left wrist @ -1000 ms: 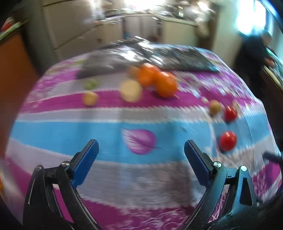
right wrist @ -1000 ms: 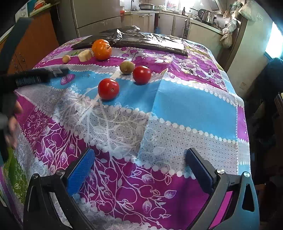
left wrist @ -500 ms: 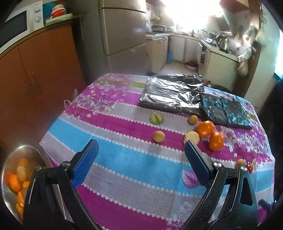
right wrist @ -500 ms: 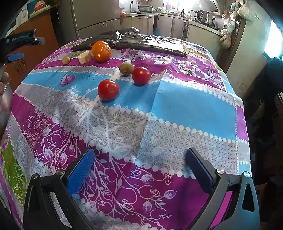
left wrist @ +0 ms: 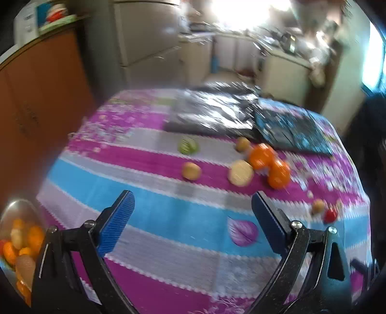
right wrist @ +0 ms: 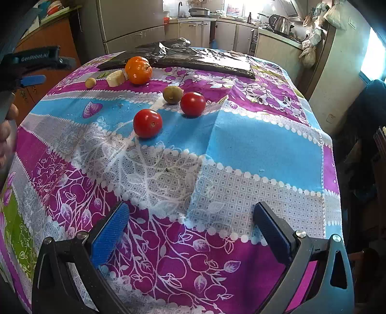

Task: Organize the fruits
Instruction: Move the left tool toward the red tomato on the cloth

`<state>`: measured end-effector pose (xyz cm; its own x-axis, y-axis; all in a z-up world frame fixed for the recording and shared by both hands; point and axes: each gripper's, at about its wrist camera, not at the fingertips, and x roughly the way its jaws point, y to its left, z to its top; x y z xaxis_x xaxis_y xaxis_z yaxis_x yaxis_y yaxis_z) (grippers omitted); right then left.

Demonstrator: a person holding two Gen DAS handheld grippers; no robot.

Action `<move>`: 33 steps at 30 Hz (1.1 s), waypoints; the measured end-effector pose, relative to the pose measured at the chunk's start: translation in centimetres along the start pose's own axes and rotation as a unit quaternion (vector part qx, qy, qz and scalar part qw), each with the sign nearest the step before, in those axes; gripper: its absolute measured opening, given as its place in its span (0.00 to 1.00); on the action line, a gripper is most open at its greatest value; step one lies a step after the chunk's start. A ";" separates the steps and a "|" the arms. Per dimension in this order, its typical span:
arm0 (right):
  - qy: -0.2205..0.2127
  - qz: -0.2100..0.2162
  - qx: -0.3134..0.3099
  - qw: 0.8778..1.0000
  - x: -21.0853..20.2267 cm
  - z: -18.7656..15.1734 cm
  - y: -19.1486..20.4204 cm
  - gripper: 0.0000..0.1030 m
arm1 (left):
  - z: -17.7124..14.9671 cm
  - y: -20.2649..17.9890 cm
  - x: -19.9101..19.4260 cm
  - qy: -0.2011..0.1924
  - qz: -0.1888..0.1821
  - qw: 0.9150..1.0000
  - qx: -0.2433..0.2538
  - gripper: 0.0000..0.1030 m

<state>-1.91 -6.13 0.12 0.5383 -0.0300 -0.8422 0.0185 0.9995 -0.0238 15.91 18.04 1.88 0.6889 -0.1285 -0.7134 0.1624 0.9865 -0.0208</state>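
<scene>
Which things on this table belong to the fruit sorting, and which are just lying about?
For the job:
- two tomatoes
- kiwi
- orange
- small round fruit
- pale fruit piece
- metal bowl already holding fruit
- both claws, left claw and right claw, open and empty

Just lying about:
- foil-wrapped trays
- kettle
- fridge

One text can be read. White lettering "GenRobot.AI" stands on the dark body of the left gripper [right wrist: 33, 81], at the upper left of the right wrist view.
</scene>
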 end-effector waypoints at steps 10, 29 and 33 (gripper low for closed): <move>0.000 0.000 0.000 1.000 0.0 0.0 0.0 1.00 | -2.1 -7.2 0.6 0.048 -0.142 0.983 0.110 0.94; -0.001 -0.001 0.000 1.000 0.0 -0.1 0.0 1.00 | -4.0 -11.2 2.3 0.081 -0.149 0.971 0.167 0.92; -0.001 -0.001 0.000 1.000 0.0 -0.1 0.0 1.00 | -3.9 -11.1 2.4 0.081 -0.149 0.972 0.164 0.92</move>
<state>-1.94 -6.15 0.04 0.5399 -0.0311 -0.8412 0.0192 0.9995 -0.0247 12.99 7.14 -2.28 0.4618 -0.3594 -0.8109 0.5715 0.8197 -0.0378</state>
